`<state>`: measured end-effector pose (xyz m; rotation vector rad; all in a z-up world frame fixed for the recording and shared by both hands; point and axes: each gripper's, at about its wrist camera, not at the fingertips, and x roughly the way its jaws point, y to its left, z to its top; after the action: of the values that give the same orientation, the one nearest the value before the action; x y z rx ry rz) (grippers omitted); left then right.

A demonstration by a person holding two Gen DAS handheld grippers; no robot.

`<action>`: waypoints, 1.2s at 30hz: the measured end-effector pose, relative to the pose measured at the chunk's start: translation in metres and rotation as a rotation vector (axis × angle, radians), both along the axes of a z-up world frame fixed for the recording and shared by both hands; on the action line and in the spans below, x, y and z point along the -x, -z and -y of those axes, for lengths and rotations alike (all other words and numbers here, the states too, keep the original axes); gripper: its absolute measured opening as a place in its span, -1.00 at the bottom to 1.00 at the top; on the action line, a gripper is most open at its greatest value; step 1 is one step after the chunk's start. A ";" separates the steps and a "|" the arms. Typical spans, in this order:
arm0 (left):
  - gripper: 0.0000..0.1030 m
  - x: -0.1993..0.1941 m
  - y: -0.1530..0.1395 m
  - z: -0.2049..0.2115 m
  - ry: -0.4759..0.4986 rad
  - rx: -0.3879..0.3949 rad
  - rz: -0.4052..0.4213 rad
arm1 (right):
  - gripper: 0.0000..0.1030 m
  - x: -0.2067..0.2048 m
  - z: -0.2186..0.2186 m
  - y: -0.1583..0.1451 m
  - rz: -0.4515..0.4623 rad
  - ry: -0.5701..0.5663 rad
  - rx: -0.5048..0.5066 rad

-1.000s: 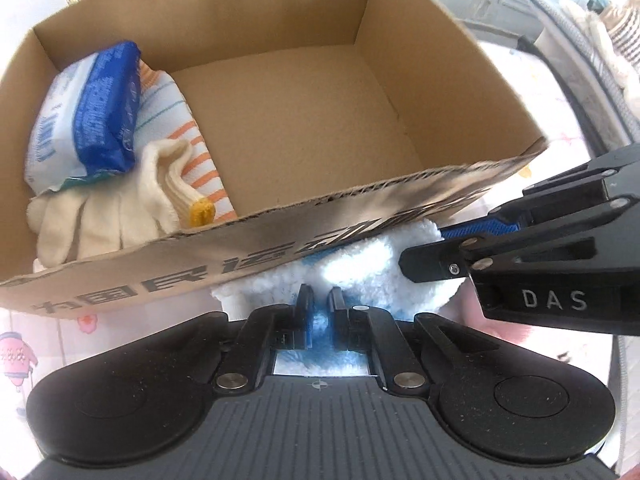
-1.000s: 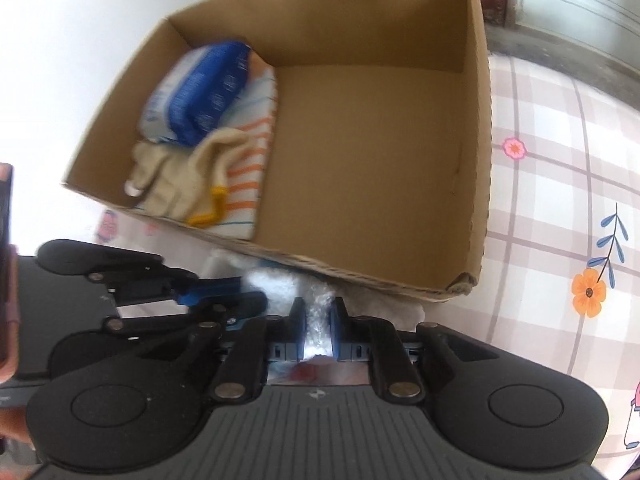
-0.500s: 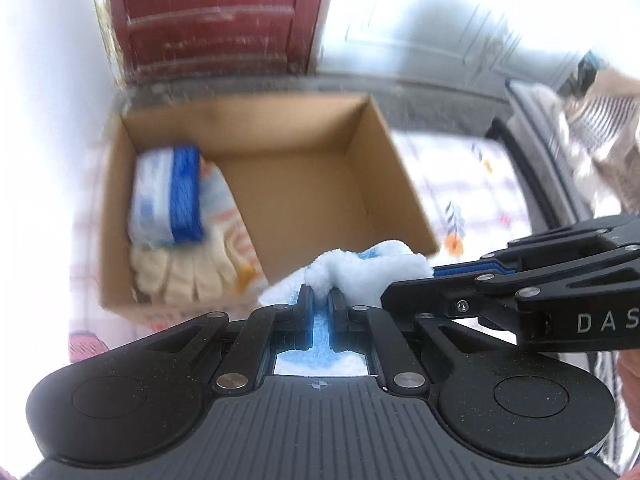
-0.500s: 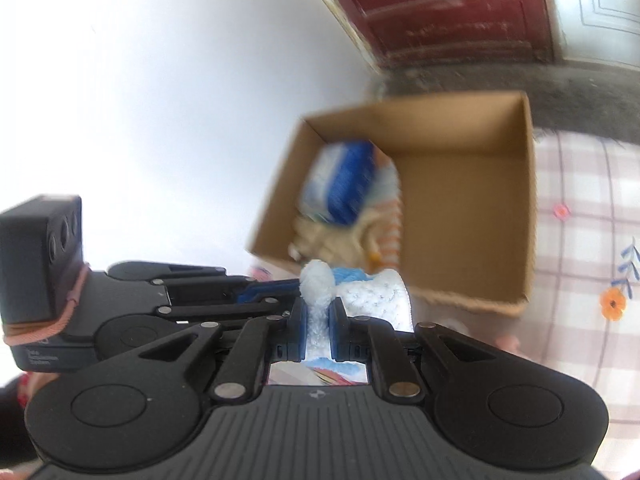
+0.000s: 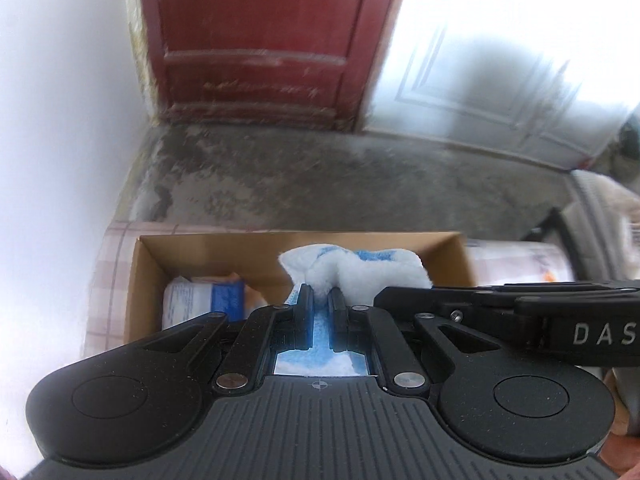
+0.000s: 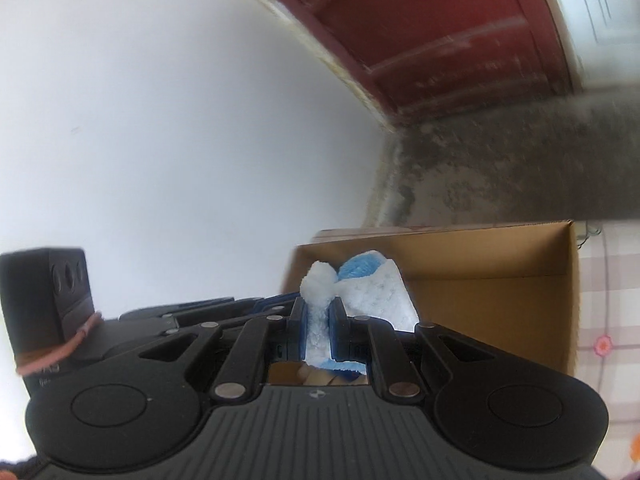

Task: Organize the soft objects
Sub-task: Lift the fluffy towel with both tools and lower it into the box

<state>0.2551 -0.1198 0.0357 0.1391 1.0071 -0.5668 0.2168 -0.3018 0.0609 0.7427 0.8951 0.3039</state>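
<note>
Both grippers are now carrying the towel [image 5: 360, 270] up off the table, where a second ago it was lying below the box's near wall; it is hanging in front of the box [image 5: 460, 260] at twelve o'clock. The left gripper [image 5: 320, 304] is clenching one fold, the right gripper [image 6: 319, 312] another. I judge the lift is clearing the near rim. Inside, a packet [image 5: 208, 304] is filling the nine o'clock side; the three o'clock side [image 6: 500, 308] is lying bare, offering room.
</note>
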 end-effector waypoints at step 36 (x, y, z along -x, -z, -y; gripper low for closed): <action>-0.27 -0.032 0.061 -0.011 0.013 -0.155 -0.065 | 0.30 -0.029 0.005 0.081 -0.183 0.214 0.073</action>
<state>0.2871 -0.1090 -0.0250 0.2663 1.1147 -0.5071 0.2461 -0.3070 -0.0205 0.8002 0.9845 0.0137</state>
